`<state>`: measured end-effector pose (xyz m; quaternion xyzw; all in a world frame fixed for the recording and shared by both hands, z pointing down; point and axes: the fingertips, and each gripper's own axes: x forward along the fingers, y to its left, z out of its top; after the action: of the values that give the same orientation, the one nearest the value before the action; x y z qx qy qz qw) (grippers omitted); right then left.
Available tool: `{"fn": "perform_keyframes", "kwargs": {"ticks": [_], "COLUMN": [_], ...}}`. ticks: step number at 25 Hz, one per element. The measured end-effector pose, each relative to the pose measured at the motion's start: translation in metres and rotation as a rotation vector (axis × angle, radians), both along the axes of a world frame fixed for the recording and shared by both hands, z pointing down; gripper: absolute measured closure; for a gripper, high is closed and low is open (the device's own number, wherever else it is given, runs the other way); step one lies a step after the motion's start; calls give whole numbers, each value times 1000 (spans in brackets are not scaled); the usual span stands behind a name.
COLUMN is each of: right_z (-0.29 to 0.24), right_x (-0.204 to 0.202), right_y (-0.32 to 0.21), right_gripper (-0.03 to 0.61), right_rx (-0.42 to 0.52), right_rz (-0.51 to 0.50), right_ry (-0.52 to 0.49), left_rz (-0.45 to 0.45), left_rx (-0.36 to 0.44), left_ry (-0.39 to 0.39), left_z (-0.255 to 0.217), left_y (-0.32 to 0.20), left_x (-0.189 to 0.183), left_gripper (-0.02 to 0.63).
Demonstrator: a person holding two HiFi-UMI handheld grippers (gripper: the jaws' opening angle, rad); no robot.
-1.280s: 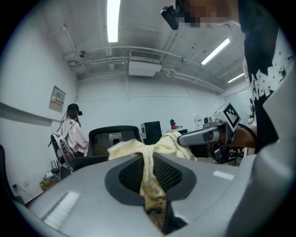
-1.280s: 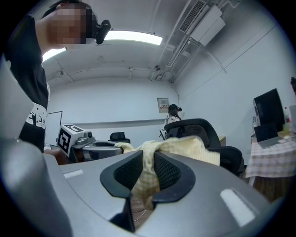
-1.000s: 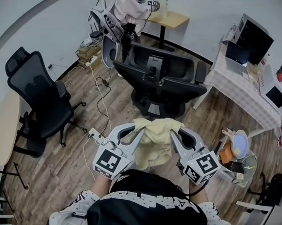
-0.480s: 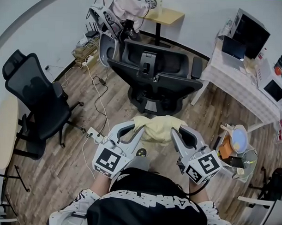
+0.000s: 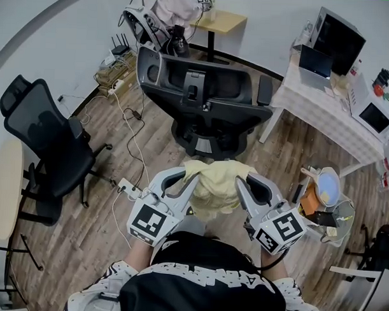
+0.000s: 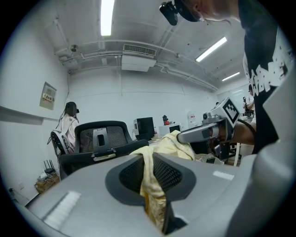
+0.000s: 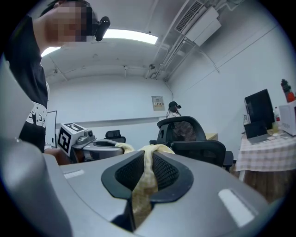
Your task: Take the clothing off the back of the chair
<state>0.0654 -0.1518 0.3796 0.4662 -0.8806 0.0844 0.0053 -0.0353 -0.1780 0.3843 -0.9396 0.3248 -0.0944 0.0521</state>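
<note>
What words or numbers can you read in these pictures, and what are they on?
No text reads clearly enough to quote.
White print on the black shirt: warped and cut off, unreadable.
Print on the wall sign: too small to read.
The square markers: black-and-white patterns, not words.

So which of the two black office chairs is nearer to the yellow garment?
The wide chair straight ahead, just beyond the yellow garment; the mesh chair stands farther off at the left.

Wood floor bears a big chair, mesh chair and power strip.
</note>
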Motion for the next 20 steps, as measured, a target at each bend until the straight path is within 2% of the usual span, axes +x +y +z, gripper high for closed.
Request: {"fn": "perform_keyframes", "kwargs": {"ticks": [20], "right_z": [0], "right_x": [10], "right_y": [15], "right_gripper": [511], "right_rx": [11], "right_rz": [26], "right_ry": [8], "left_rz": [33], "left_rx": [11], "left_ry": [-6], "left_z": [0], "left_y": [12], "left_x": [12], "left_gripper": [566]}}
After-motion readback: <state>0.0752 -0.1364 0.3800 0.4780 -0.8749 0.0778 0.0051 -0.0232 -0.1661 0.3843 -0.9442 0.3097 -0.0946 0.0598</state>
